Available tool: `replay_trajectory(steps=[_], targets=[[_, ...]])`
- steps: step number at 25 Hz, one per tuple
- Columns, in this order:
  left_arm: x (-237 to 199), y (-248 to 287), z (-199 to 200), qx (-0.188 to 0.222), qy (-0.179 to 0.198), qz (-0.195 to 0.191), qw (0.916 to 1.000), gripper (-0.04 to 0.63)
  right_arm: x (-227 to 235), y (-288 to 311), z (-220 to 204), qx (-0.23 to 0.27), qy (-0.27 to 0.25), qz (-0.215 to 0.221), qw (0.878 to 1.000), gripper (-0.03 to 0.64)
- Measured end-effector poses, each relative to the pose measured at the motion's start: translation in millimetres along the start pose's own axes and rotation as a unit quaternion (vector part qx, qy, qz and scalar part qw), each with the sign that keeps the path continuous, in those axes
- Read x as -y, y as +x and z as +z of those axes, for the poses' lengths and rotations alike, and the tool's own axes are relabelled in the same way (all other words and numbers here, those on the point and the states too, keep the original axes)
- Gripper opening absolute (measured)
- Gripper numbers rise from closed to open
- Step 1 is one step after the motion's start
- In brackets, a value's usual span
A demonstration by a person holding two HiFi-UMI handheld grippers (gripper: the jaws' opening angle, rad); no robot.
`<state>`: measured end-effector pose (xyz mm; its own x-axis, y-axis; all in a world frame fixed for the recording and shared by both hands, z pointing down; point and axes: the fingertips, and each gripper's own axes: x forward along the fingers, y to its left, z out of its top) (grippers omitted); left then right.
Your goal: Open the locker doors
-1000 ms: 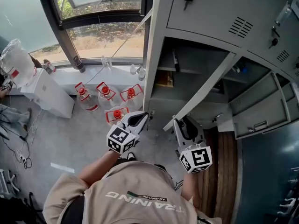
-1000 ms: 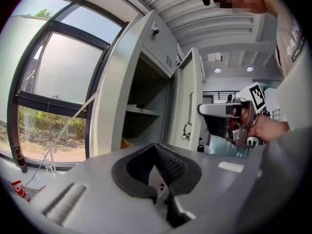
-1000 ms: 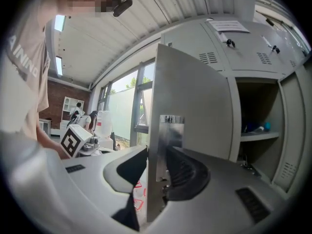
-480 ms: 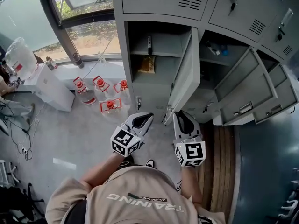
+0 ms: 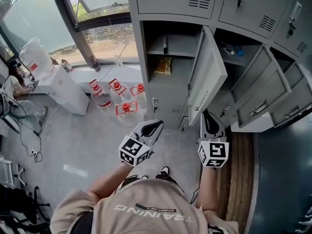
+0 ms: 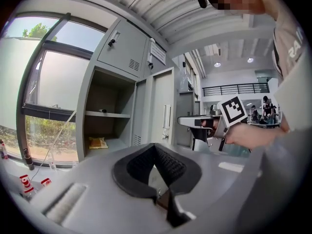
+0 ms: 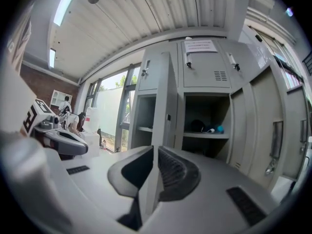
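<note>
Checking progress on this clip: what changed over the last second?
The person stepped back a little, so both grippers drew away from the lockers. The right gripper's jaws have been closing and are nearly together, with nothing between them; the open door stands apart ahead. The left gripper stays shut. The doors remain open; the bottles have not moved.
</note>
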<state>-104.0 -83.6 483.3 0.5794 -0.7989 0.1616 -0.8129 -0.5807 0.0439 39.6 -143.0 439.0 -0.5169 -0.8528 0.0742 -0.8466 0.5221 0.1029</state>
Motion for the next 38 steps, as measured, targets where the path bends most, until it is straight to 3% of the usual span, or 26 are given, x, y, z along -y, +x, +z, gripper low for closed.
replay_trajectory(steps=[4, 9, 14, 16, 20, 23, 30, 38], targets=[[5, -36, -13, 0.002, -0.009, 0.0, 1.0, 0.008, -33, -26, -16, -0.024, -0.002, -0.002, 1.0, 0.031], [23, -102, -53, -0.018, -0.035, -0.006, 0.9992, 0.008, -110, -75, -49, -0.056, 0.029, 0.026, 0.998, 0.031], [37, -134, -93, -0.034, -0.061, -0.02, 0.9974, 0.008, -162, -117, -59, -0.049, 0.061, 0.037, 0.996, 0.031], [56, -140, -95, -0.032, -0.069, -0.028, 0.9967, 0.008, -165, -139, -59, -0.048, 0.067, 0.036, 0.996, 0.031], [89, -151, -78, -0.017, -0.037, -0.029, 0.9987, 0.008, -157, -173, -54, -0.029, 0.074, 0.039, 0.996, 0.031], [111, -156, -72, -0.015, -0.025, -0.016, 0.9994, 0.008, -160, -198, -49, -0.008, 0.076, 0.058, 0.995, 0.031], [175, -153, -77, -0.021, -0.038, 0.034, 0.9985, 0.008, -133, -259, -51, 0.003, 0.055, 0.085, 0.995, 0.031], [199, -172, -71, -0.011, -0.033, 0.039, 0.9986, 0.008, -135, -283, -59, 0.009, 0.078, 0.094, 0.993, 0.029]])
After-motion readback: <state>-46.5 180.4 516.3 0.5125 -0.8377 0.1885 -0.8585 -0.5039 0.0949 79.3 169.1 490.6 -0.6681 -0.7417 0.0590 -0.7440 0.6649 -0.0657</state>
